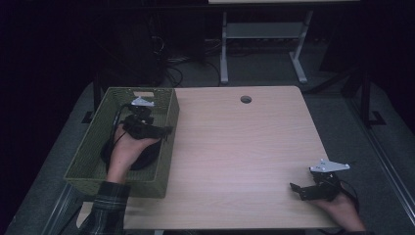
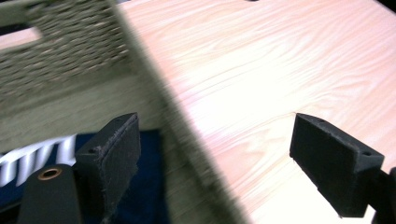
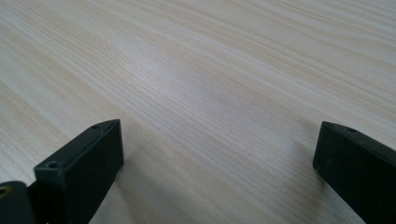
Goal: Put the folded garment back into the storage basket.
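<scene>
A green woven basket point(image 1: 88, 147) stands on the left part of a light wooden table point(image 1: 235, 147). Inside it lies a dark blue item point(image 1: 146, 160) with white stripes point(image 2: 42, 156). My left gripper point(image 1: 165, 133) is held over the basket's right wall and is open. In the left gripper view its jaws straddle that wall point(image 2: 187, 140), one inside the basket above the dark blue item, the other over the tabletop. My right gripper point(image 1: 296, 190) rests low over the table's near right corner. It is open, with bare wood point(image 3: 215, 116) between its jaws.
A round cable hole point(image 1: 245, 99) sits near the table's far edge. Behind the table are the white legs of another desk point(image 1: 224, 54) and cables on the floor point(image 1: 171, 68). The table's right edge is close to my right hand.
</scene>
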